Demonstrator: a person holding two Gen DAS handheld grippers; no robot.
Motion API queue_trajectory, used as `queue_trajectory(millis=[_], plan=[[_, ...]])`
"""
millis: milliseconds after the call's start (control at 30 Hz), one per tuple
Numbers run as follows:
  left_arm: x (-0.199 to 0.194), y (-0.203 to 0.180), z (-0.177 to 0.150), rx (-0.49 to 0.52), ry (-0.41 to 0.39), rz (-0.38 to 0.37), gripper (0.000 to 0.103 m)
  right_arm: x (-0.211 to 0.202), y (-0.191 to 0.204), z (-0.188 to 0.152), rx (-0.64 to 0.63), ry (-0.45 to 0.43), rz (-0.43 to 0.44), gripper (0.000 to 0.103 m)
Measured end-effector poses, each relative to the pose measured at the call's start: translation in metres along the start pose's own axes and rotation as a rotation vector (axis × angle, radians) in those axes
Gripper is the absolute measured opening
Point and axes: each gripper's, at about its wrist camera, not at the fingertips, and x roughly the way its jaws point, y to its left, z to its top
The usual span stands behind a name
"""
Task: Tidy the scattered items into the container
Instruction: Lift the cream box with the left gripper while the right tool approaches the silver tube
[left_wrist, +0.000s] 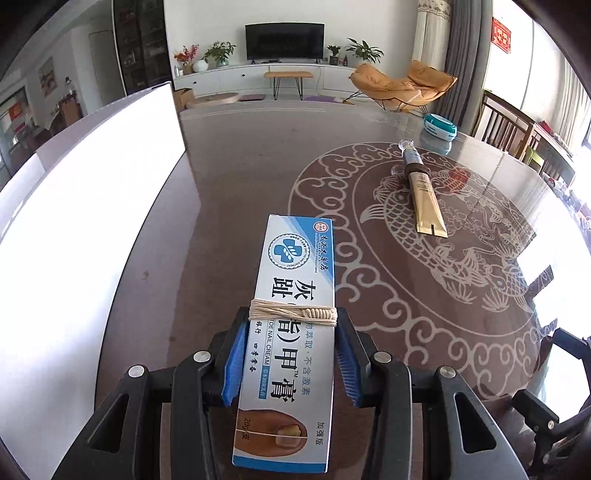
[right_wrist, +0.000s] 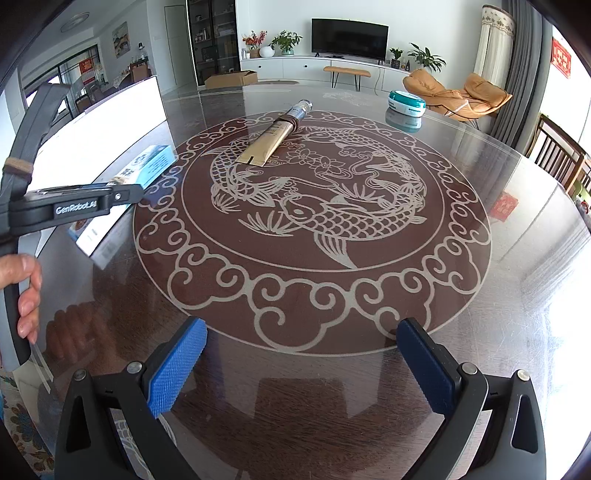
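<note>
My left gripper (left_wrist: 290, 354) is shut on a white and blue nail cream box (left_wrist: 295, 295) with string wound round it, held just above the table beside the white container (left_wrist: 85, 206). In the right wrist view the left gripper (right_wrist: 136, 194) holds the box (right_wrist: 147, 166) next to the container (right_wrist: 107, 122). A gold tube (left_wrist: 424, 192) with a clear cap lies on the fish pattern; it also shows in the right wrist view (right_wrist: 273, 136). My right gripper (right_wrist: 301, 362) is open and empty over the table's near edge.
A teal and white round tin (right_wrist: 406, 103) stands at the far right of the glass-topped round table (right_wrist: 314, 295); it also shows in the left wrist view (left_wrist: 439, 127). Wooden chairs (right_wrist: 561, 151) stand at the right edge.
</note>
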Motion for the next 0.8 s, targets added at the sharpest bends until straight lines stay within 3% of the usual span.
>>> queue_trajectory(millis=[167, 267, 533, 800], plan=[[-0.004, 0.004, -0.011, -0.018, -0.026, 0.015, 0.049, 0.000, 0.000, 0.000, 0.000, 0.000, 0.000, 0.103], [0.000, -0.003, -0.012, 0.007, -0.007, 0.070, 0.087, 0.000, 0.000, 0.000, 0.000, 0.000, 0.000, 0.103], [0.007, 0.009, -0.012, -0.056, 0.026, 0.055, 0.103, 0.000, 0.000, 0.000, 0.000, 0.000, 0.000, 0.103], [0.008, 0.006, -0.012, -0.042, 0.031, 0.058, 0.103, 0.001, 0.000, 0.000, 0.000, 0.000, 0.000, 0.103]])
